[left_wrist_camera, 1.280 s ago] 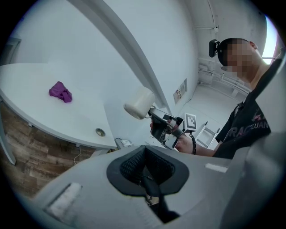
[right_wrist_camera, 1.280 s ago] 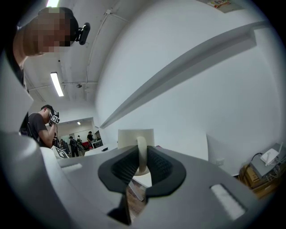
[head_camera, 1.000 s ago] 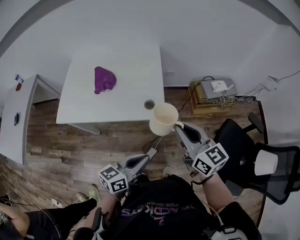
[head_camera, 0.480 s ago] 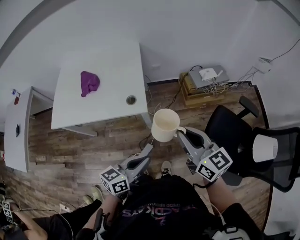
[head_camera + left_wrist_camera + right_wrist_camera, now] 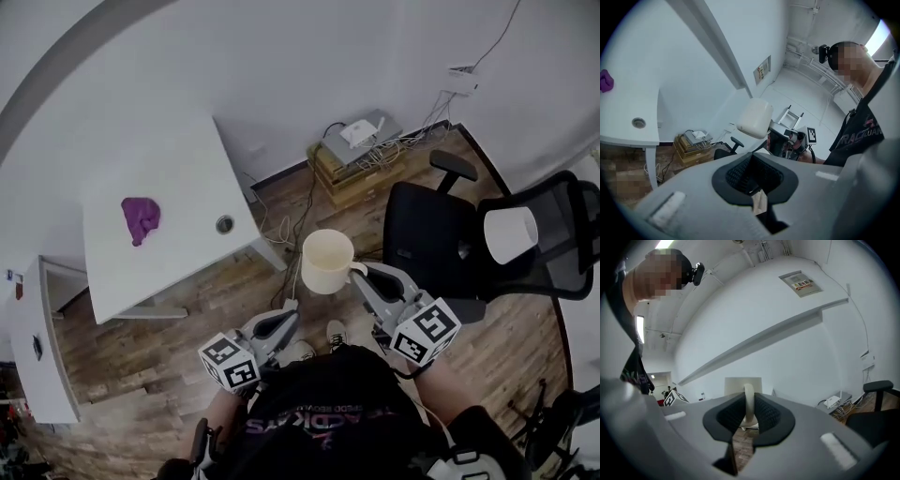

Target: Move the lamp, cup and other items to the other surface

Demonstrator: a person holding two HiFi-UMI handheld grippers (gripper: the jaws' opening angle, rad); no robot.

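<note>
A cream cup (image 5: 326, 261) hangs in the air over the wooden floor, with my right gripper (image 5: 362, 274) shut on its handle. In the right gripper view the handle (image 5: 748, 401) stands upright between the dark pads, the cup body (image 5: 737, 386) behind it. My left gripper (image 5: 292, 311) is lower left of the cup, jaws together and holding nothing; in its own view the pads (image 5: 740, 173) meet, and the cup (image 5: 754, 118) floats ahead. A white lamp shade (image 5: 511, 234) rests on a black mesh chair (image 5: 562, 244). A purple cloth (image 5: 140, 217) lies on the white table (image 5: 178, 272).
A black office chair (image 5: 433, 246) stands just right of the cup. Behind it, by the wall, a low box stack carries a white router (image 5: 359, 134) and tangled cables. A second white desk (image 5: 37, 366) sits at far left. The table has a round cable hole (image 5: 224, 224).
The whole view has swung: the table with the purple cloth slid left, the black chairs came nearer the middle. Both grippers swung along, the cup still held by the right one.
</note>
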